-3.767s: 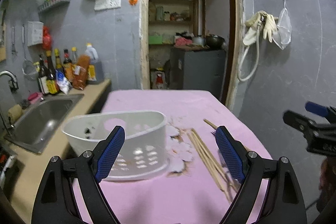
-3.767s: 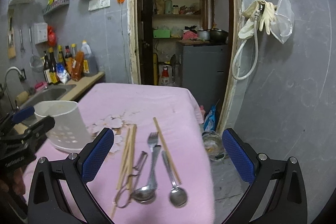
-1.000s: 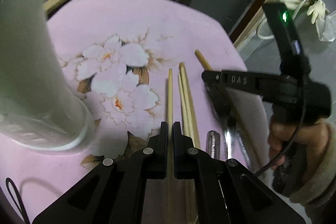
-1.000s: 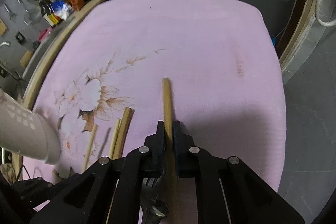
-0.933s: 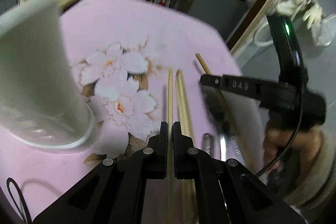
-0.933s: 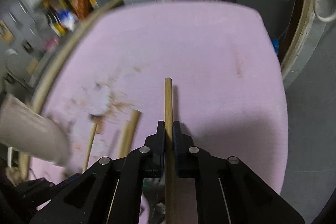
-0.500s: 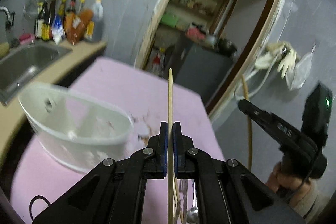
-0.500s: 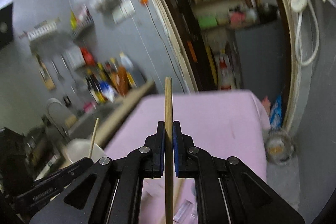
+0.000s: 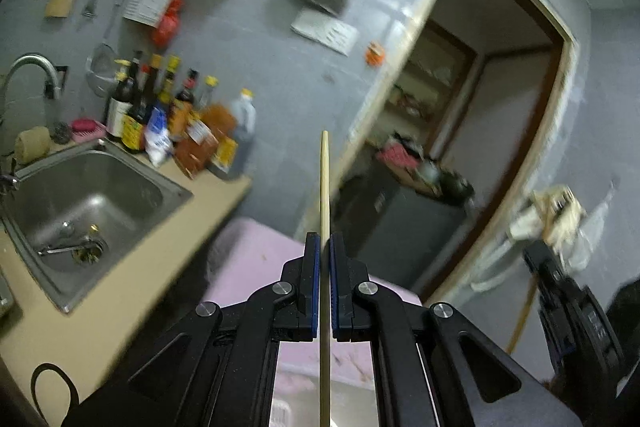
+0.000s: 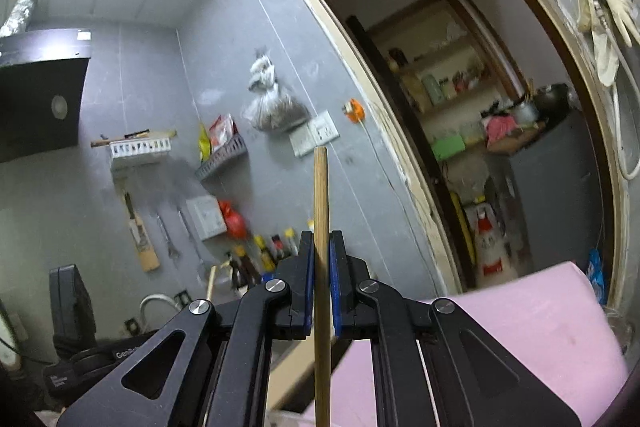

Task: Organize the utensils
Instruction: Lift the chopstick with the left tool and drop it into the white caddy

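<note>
My left gripper [image 9: 325, 247] is shut on a thin pale chopstick [image 9: 325, 187] that points up and away, lifted above the pink table [image 9: 248, 247]. My right gripper [image 10: 319, 247] is shut on a thicker brown chopstick [image 10: 321, 195], also raised and tilted upward. The right gripper and its chopstick [image 9: 524, 311] show at the right edge of the left wrist view. The left gripper's body [image 10: 92, 351] and chopstick tip [image 10: 211, 281] show low left in the right wrist view. The white utensil basket and the remaining utensils are out of view.
A steel sink [image 9: 84, 203] with a tap [image 9: 32, 67] sits in the counter at left, with several sauce bottles [image 9: 168, 123] behind it. An open doorway [image 10: 480, 147] leads to a pantry with shelves. Gloves [image 10: 604, 11] hang on the wall at right.
Both grippers have lifted their chopsticks off the table and tilted upward. The views now face the wall and doorway; the basket has dropped out of sight.
</note>
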